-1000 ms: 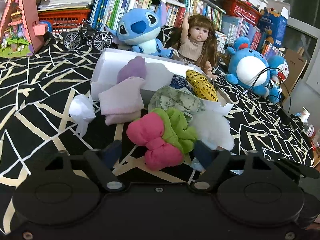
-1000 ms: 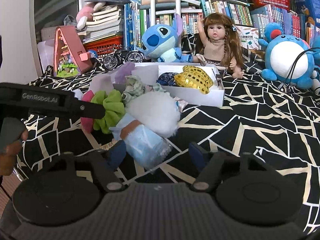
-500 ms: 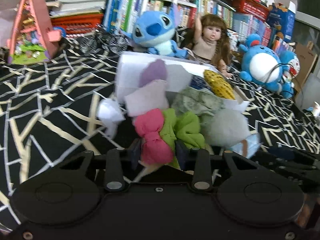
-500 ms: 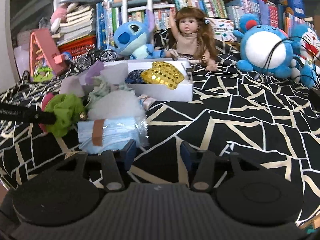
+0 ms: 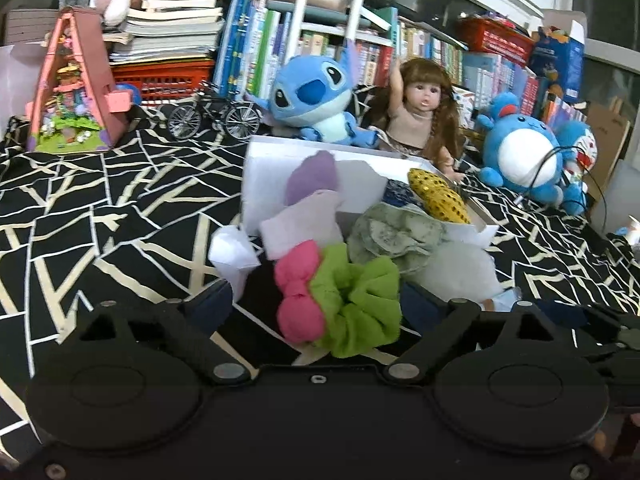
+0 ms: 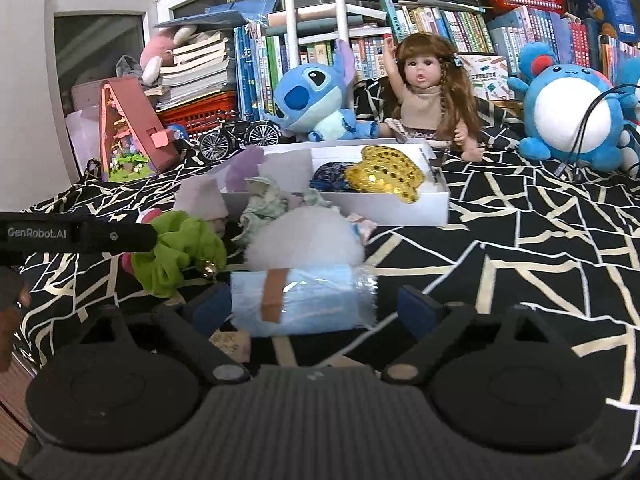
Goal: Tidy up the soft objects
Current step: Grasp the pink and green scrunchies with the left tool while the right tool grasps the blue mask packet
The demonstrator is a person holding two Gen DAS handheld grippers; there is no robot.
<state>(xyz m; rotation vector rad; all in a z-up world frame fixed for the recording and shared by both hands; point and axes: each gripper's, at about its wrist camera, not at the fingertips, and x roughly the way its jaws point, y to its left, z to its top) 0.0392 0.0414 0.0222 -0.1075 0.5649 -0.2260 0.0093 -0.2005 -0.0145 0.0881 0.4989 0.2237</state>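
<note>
Only the gold sequined piece [image 6: 385, 178] and a dark blue one lie in the white box [image 6: 404, 210] — the green scrunchie [image 5: 356, 304], pink bow [image 5: 298, 300] and blue packet [image 6: 304, 304] wait near it, between just-opened, empty hand-held grippers: left [image 5: 316, 306], right [image 6: 314, 310].

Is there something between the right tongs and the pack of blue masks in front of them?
Nothing visible is in the way. The pack of blue masks lies right between the open fingers of the right tongs, which have just been opening. The white fluffy ball sits behind the pack, not before it.
</note>
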